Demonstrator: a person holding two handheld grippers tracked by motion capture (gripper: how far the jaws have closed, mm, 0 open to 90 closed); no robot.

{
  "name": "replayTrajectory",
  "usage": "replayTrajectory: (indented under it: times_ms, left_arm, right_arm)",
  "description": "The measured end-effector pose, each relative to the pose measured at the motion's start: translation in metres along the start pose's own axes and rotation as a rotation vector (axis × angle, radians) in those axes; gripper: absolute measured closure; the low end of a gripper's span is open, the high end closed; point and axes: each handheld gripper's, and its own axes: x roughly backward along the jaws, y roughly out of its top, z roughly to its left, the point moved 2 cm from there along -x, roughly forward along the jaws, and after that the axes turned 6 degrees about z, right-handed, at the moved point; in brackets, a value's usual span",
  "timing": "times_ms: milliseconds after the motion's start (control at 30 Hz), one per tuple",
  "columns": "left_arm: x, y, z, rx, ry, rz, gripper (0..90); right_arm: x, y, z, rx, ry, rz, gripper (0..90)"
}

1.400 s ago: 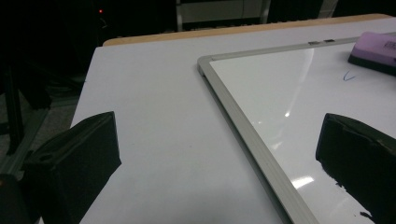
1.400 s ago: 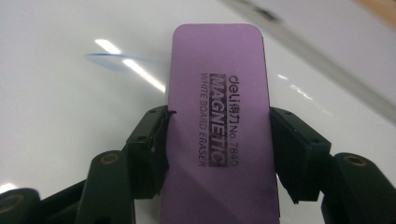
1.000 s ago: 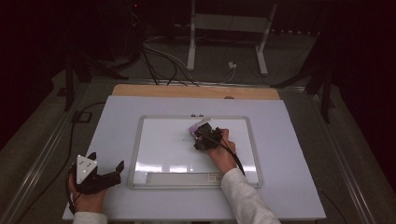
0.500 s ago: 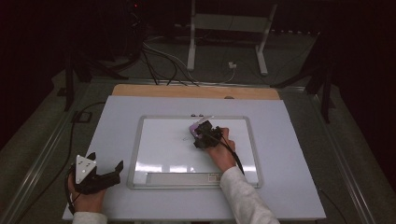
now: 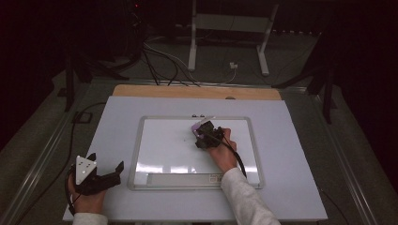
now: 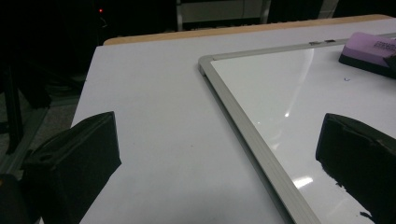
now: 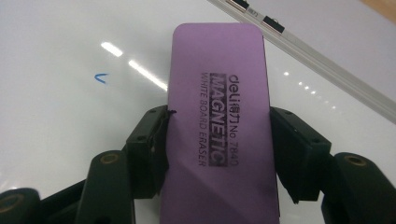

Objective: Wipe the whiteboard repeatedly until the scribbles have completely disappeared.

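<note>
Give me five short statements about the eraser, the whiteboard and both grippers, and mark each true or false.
1. The right gripper is shut on the purple eraser. True.
2. The eraser lies on the bare table beside the whiteboard. False: it sits on the whiteboard, near its far edge.
3. The left gripper holds a marker. False: its jaws are open and empty.
4. A small blue mark remains on the board near the eraser. True.
5. The eraser is printed "MAGNETIC". True.

Purple eraser (image 7: 219,121): "deli No. 7840, MAGNETIC WHITE BOARD ERASER"
</note>
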Motion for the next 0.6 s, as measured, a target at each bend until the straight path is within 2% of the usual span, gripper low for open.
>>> replayTrajectory:
  times_ms: [67, 167, 200, 267, 333, 400, 433, 533, 600]
  left_arm:
    - [-0.001, 0.000, -0.001, -0.005, -0.002, 0.003, 0.6]
    - [0.000, 0.001, -0.002, -0.009, -0.001, 0.000, 0.6]
    - [0.001, 0.001, -0.002, -0.007, 0.000, -0.001, 0.6]
    - [0.001, 0.000, -0.001, -0.002, 0.002, -0.002, 0.6]
    - [0.002, 0.000, 0.000, 0.003, 0.002, -0.004, 0.6]
    - [0.001, 0.000, 0.000, 0.002, 0.002, -0.003, 0.6]
    - [0.001, 0.000, 0.000, -0.002, 0.001, -0.001, 0.6]
    - [0.000, 0.000, -0.001, -0.006, -0.002, 0.001, 0.6]
    - [0.001, 0.001, -0.002, -0.006, 0.001, -0.002, 0.6]
  right_arm:
    - [0.002, 0.001, 0.011, 0.046, 0.075, -0.015, 41.7]
    - [0.006, 0.004, 0.030, 0.140, 0.128, -0.029, 41.7]
    - [0.007, 0.004, 0.032, 0.157, 0.119, -0.027, 41.7]
    - [0.006, 0.005, 0.029, 0.133, 0.116, -0.018, 41.7]
    - [0.003, 0.005, 0.021, 0.088, 0.025, -0.007, 41.7]
    - [0.002, 0.005, 0.016, 0.051, 0.035, -0.003, 41.7]
    - [0.003, 0.004, 0.019, 0.071, 0.028, -0.006, 41.7]
    - [0.007, 0.004, 0.033, 0.147, 0.141, -0.023, 41.7]
    - [0.008, 0.005, 0.038, 0.179, 0.142, -0.024, 41.7]
